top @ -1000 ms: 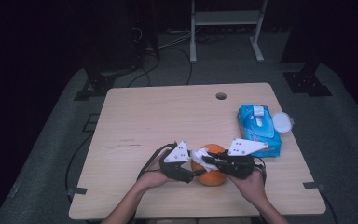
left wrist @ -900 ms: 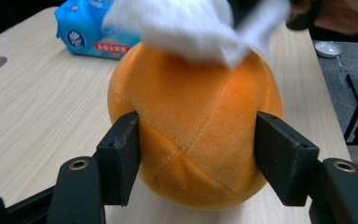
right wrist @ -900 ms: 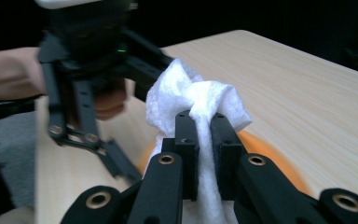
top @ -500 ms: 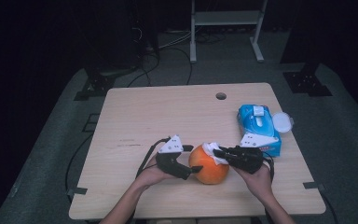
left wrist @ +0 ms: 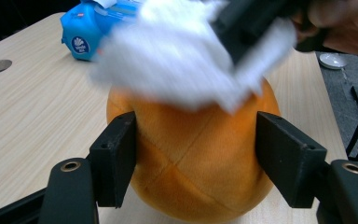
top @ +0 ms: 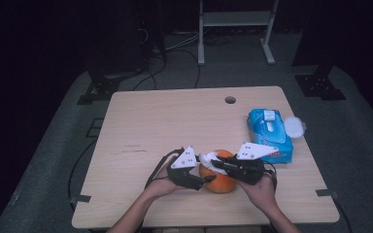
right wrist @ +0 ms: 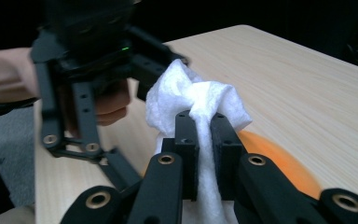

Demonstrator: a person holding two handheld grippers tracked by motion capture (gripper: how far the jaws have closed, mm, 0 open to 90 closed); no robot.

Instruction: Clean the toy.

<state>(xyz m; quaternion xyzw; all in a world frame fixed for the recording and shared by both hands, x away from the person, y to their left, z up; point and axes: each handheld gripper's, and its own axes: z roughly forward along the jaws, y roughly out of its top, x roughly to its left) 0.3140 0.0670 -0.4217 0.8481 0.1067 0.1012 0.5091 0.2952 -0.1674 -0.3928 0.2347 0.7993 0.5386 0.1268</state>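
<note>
Your left gripper (left wrist: 196, 154) has just closed its jaws onto the sides of the orange plush ball (left wrist: 196, 158), which sits near the table's (top: 175, 116) front edge. Your right gripper (right wrist: 204, 140) pinches a white wipe (right wrist: 200, 100) tight, draped over the ball's top.

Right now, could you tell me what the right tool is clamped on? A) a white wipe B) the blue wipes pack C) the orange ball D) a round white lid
A: in the right gripper view the right tool has its jaws pinched shut on a bunched white wipe, held over the orange ball.
</note>
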